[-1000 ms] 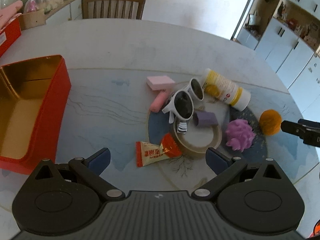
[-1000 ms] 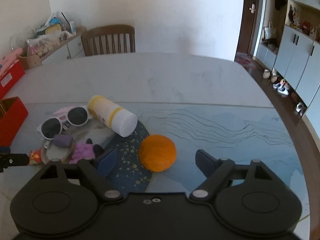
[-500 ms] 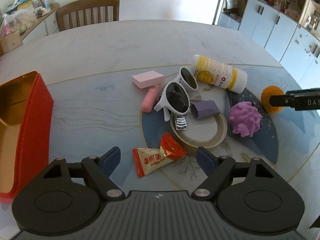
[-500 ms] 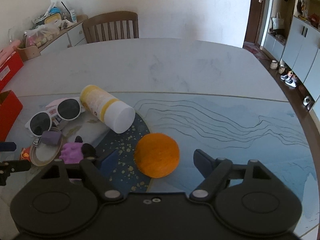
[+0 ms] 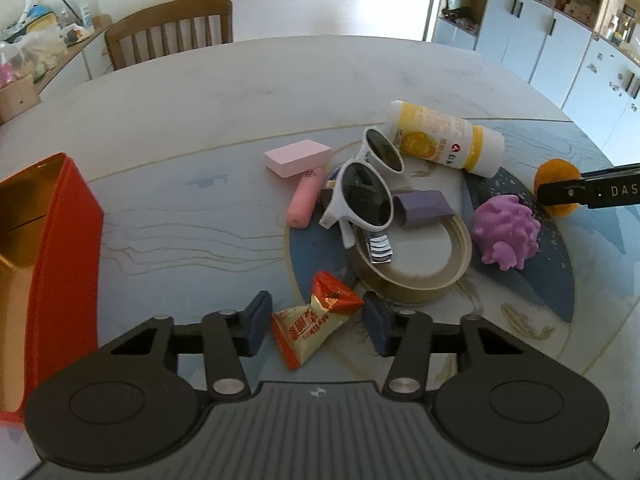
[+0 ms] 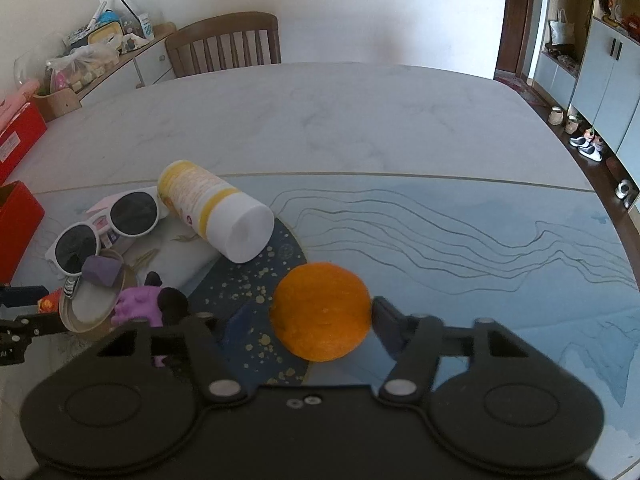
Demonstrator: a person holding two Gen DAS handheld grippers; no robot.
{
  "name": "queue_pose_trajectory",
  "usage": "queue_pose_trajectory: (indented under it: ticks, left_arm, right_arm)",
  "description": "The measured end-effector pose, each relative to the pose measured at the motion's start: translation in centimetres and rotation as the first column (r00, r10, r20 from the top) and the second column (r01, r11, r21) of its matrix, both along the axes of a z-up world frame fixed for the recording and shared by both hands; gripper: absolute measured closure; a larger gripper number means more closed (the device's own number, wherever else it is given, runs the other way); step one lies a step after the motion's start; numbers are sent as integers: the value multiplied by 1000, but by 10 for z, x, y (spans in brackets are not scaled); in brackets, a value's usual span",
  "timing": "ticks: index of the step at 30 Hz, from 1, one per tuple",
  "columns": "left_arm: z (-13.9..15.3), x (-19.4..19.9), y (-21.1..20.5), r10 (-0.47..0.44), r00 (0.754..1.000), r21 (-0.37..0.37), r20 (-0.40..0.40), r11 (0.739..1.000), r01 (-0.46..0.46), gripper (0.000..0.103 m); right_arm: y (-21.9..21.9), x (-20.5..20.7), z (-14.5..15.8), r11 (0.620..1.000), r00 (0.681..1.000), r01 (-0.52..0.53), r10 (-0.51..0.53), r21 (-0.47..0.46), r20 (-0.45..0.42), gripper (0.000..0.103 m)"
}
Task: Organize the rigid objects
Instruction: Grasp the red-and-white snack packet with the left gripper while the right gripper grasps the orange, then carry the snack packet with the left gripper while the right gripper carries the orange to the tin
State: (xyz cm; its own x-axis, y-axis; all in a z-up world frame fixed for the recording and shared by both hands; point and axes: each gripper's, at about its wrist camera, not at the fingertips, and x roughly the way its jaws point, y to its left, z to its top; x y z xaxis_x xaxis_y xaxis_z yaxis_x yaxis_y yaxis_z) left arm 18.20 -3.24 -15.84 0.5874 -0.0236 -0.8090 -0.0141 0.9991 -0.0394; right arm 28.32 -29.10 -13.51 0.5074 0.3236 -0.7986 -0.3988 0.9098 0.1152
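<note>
An orange-and-white candy packet lies on the table between the fingertips of my left gripper. Its jaws are closing and the pads stand right at the packet's edges. An orange ball sits between the fingers of my right gripper, whose jaws are also closing. The right pad reaches the ball, and a gap shows on the left side. White sunglasses, a yellow bottle, a purple block and a purple toy lie clustered around a round tin lid.
An open red box stands at the left of the table. A pink block and a pink cylinder lie beside the sunglasses. A wooden chair stands at the far edge, and cabinets line the right wall.
Both pairs of jaws have narrowed. My left gripper came down and rolled, so the candy packet now lies between its fingers. My right gripper moved in around the orange ball.
</note>
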Motion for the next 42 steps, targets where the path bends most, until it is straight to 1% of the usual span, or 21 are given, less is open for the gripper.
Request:
queue_pose_trajectory:
  ticks: [1, 2, 5, 6, 7, 9, 12, 15, 17, 25, 29, 32, 37, 42]
  left_arm:
    - [0, -1, 0, 4, 1000, 0, -1, 1000, -4, 57]
    - [0, -2, 0, 8, 1000, 3, -1, 1000, -8, 58]
    - [2, -5, -4, 16, 1000, 38, 6, 999, -16, 68]
    - [2, -6, -5, 20, 1000, 51, 4, 998, -21, 82]
    - [3, -6, -6, 28, 1000, 57, 1, 998, -28, 83]
    - [3, -8, -4, 39, 999, 48, -4, 998, -39, 84]
    - [4, -12, -3, 62, 998, 55, -10, 997, -61, 84]
    - [9, -18, 0, 80, 997, 46, -4, 996, -80, 84]
    - [15, -23, 2, 100, 995, 30, 2, 995, -100, 84]
    - [47, -41, 13, 164, 986, -43, 42, 986, -163, 84]
    - [68, -51, 22, 182, 981, -73, 74, 982, -176, 84]
    - [80, -57, 29, 182, 980, -82, 87, 981, -175, 84]
    - [95, -66, 46, 174, 979, -98, 108, 982, -163, 84]
    - [104, -76, 76, 196, 974, -107, 114, 977, -184, 84]
  right_arm:
    - [0, 0, 0, 1000, 1000, 4, -4, -1, 4, 49]
    - [-1, 0, 0, 1000, 1000, 5, -5, 2, 4, 49]
    - [-2, -2, 0, 1000, 1000, -1, 1, 1, 10, 49]
    - [-1, -3, 0, 1000, 1000, -4, 4, -5, 14, 49]
    - [-1, -5, 0, 1000, 1000, -6, 6, -7, 16, 49]
    - [-2, -7, 0, 1000, 1000, -8, 8, -7, 18, 49]
    - [-5, -12, 2, 1000, 1000, -4, 4, -3, 16, 49]
    - [-7, -17, 9, 1000, 1000, -4, 4, 9, 15, 49]
    - [-8, -22, 16, 1000, 1000, -15, 15, 25, 20, 49]
    - [7, -45, 57, 993, 991, -103, 97, 61, 90, 49]
    - [24, -57, 77, 983, 981, -162, 152, 81, 121, 49]
    - [41, -66, 90, 973, 970, -211, 196, 90, 146, 49]
    - [76, -77, 106, 960, 957, -260, 241, 106, 160, 49]
    - [120, -90, 116, 944, 942, -312, 293, 108, 167, 49]
